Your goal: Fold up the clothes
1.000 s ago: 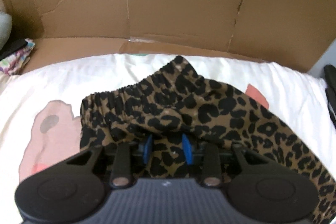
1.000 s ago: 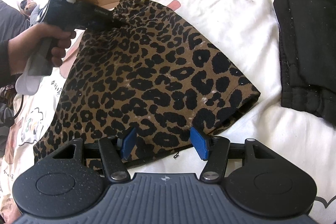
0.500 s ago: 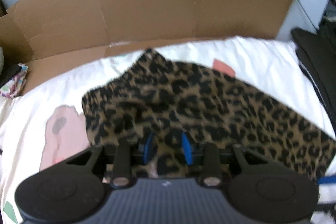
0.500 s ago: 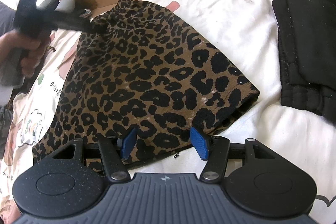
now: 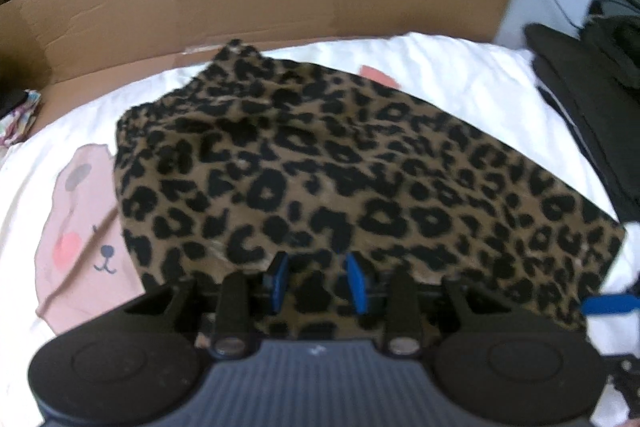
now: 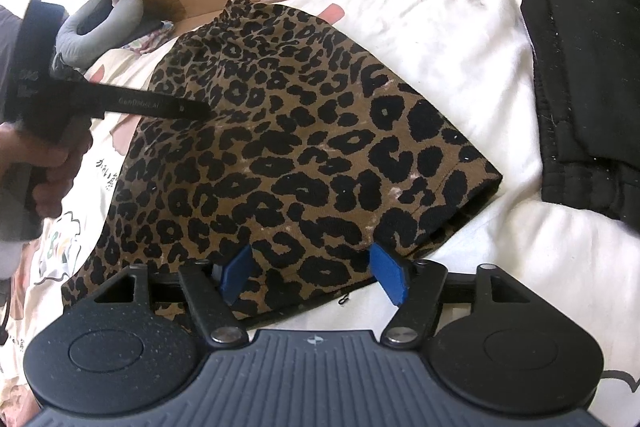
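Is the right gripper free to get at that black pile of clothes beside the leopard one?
Probably yes: the right gripper is opening over the leopard garment, and only bare white bedding separates it from the black clothes.

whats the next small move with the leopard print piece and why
Probably lift the right gripper clear: its jaws are opening over the near hem of the leopard print garment, while the left gripper holds a fold of it.
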`<state>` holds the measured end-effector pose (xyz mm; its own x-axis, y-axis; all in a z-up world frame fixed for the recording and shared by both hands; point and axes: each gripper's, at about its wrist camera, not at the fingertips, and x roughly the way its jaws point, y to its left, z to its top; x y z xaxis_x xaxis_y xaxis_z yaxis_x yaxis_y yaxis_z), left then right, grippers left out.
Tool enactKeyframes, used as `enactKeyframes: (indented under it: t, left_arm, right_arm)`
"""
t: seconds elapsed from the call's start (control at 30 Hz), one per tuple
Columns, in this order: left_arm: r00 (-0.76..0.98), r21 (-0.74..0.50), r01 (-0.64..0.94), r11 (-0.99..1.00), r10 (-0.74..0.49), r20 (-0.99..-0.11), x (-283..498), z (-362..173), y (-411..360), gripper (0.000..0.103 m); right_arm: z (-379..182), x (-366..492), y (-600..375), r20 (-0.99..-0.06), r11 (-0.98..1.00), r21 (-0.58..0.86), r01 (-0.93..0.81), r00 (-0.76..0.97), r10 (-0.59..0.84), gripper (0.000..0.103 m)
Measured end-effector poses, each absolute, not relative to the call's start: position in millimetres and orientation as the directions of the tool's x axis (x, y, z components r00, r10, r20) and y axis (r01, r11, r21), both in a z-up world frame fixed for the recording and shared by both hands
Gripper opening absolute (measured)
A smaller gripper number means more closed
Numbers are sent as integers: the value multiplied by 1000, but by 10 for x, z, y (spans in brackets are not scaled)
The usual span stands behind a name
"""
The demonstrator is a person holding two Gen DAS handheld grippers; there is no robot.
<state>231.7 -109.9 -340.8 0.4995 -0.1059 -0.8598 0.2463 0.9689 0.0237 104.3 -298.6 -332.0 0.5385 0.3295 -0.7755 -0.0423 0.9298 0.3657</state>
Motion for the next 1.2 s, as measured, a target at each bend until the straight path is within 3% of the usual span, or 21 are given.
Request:
enactKeyframes:
  t: [0.33,0.77,1.2]
  left_arm:
    - [465,12,270,963,-119,-877,2012,-3512,-1301,40]
    - [387,-74,245,967,-168,-906,1718,-3143,-1155,47]
    - [393,-42,198,979,-119,-912,1251,-2779,-674,49]
  right_arm:
    - [-3317,1043,-3017,-766,924,382,-33,547,337,73]
    - [-3264,1094,-3111,-763,893,446,69,551,338,72]
    - [-2984,1052,-3137,-684,891,455,-15,634,360,73]
